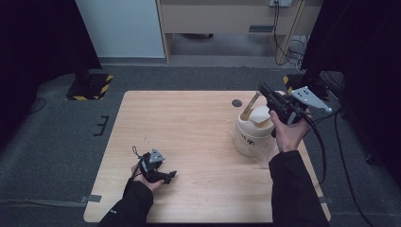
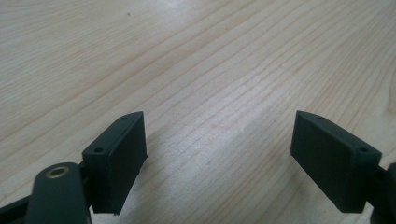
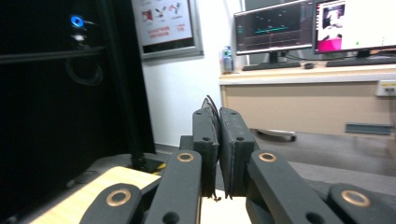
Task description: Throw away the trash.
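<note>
From the high view, a pale wooden bench (image 1: 198,142) is standing on grey floor, with the person's 2 dark sleeves coming in from the bottom edge. The left tool (image 1: 169,177) is lying low at the near-left part of the bench, held in the left hand (image 1: 144,175), its jaws pointing to the right. A cream round bin (image 1: 253,130) with a swing lid is sitting at the right side of the bench, near the far edge. The right hand (image 1: 288,132) is holding the right tool (image 1: 261,88) raised just above and behind the bin, and a thin strip (image 1: 250,104) is running from the tool's tip down to the bin's top opening. A small dark round mark (image 1: 237,102) is showing on the bench just left of the bin.

In the left gripper view, the left tool (image 2: 217,158) is hovering close over bare wood grain, its 2 jaws standing wide apart with nothing between them.

In the right gripper view, the right tool (image 3: 219,140) is pointing out over the bench's edge toward a desk (image 3: 308,98) carrying 2 monitors (image 3: 275,30). Its jaws are pressed together, clamping a thin dark edge that is poking up between them.
</note>
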{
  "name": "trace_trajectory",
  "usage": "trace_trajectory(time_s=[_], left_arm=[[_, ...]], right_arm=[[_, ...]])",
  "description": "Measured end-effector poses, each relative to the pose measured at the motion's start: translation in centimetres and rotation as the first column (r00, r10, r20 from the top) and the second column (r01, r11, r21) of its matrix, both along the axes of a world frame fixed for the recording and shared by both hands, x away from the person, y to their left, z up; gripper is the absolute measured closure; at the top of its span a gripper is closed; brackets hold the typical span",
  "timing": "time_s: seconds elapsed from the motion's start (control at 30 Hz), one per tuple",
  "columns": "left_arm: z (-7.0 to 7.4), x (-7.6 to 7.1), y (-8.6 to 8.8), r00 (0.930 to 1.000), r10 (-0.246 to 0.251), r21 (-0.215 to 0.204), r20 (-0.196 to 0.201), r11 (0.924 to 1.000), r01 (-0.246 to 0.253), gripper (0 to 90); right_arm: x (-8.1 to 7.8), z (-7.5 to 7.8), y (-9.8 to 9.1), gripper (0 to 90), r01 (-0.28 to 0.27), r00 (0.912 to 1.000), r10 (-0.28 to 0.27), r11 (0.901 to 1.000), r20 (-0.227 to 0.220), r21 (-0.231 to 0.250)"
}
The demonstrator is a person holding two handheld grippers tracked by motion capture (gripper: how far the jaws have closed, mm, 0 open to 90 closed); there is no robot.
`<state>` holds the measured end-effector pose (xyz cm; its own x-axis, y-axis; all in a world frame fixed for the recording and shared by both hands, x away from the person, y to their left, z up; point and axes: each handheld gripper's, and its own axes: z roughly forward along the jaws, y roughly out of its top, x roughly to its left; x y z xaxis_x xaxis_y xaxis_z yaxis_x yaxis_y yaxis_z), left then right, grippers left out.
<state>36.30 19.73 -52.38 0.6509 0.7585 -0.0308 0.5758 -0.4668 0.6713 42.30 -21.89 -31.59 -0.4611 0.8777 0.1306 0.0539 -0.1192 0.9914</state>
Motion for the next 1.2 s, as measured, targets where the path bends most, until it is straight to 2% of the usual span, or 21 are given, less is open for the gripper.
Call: trace_trajectory(time_s=[0.1, 0.23, 0.5, 0.67, 0.87, 0.9, 0.97, 1.0, 1.07, 1.1, 1.13, 1.2], left_arm=[[0.0, 0.0, 0.0, 1.0, -0.003, 0.001, -0.004, 1.0, 0.003, 17.8], [0.0, 0.0, 0.0, 1.0, -0.004, 0.0, -0.006, 1.0, 0.004, 17.8], [0.0, 0.1, 0.0, 1.0, -0.005, -0.001, -0.005, 1.0, 0.005, 17.8], [0.1, 0.1, 0.2, 1.0, 0.0, -0.006, -0.003, 1.0, 0.0, 17.7], [0.2, 0.1, 0.4, 0.9999, 0.011, -0.012, 0.001, 0.9999, -0.011, 17.5], [0.2, 0.1, 0.4, 0.9999, 0.011, -0.013, 0.001, 0.9999, -0.011, 17.3], [0.3, 0.1, 0.5, 0.9999, 0.016, -0.016, 0.001, 0.9997, -0.016, 17.2], [0.3, 0.1, 0.5, 0.9999, 0.016, -0.016, 0.001, 0.9997, -0.016, 17.1], [0.3, 0.1, 0.6, 0.9998, 0.022, -0.017, 0.0, 0.9996, -0.022, 16.9], [0.4, 0.1, 0.7, 0.9997, 0.024, -0.018, 0.0, 0.9996, -0.024, 16.9], [0.4, 0.1, 0.8, 0.9996, 0.029, -0.019, 0.0, 0.9994, -0.029, 16.6], [0.4, 0.1, 0.9, 0.9995, 0.032, -0.019, -0.001, 0.9993, -0.032, 16.6]], right_arm=[[1.0, -0.3, 0.1, 85.9, 0.033, 0.9994, -0.034, 0.9981, -0.01, -0.051], [1.7, -0.8, 0.2, 85.9, 0.056, 0.998, -0.058, 0.9952, -0.023, -0.08], [2.8, -2.3, 0.6, 84.7, 0.055, 0.9958, -0.064, 0.9907, -0.065, -0.124], [3.0, -2.9, 0.6, 78.8, 0.06, 0.994, -0.071, 0.9899, -0.083, -0.129], [2.3, -2.4, -0.6, 73.5, 0.062, 0.995, -0.069, 0.9935, -0.072, -0.096], [1.7, -2.1, -1.2, 69.6, 0.058, 0.996, -0.062, 0.9959, -0.064, -0.07], [1.0, -1.9, -1.8, 63.4, 0.042, 0.9968, -0.046, 0.9973, -0.066, -0.06], [1.0, -1.9, -1.8, 63.4, 0.042, 0.9968, -0.046, 0.9973, -0.066, -0.06], [-0.2, -2.0, -2.7, 48.5, 0.023, 0.9972, -0.026, 0.9987, -0.07, -0.045], [-0.2, -2.0, -2.7, 48.5, 0.023, 0.9972, -0.026, 0.9987, -0.07, -0.045], [-1.1, -2.4, -3.2, 33.1, 0.016, 0.9968, -0.018, 0.9996, -0.078, -0.024], [-1.4, -2.6, -3.4, 29.7, 0.011, 0.9965, -0.013, 0.9997, -0.082, -0.023]])
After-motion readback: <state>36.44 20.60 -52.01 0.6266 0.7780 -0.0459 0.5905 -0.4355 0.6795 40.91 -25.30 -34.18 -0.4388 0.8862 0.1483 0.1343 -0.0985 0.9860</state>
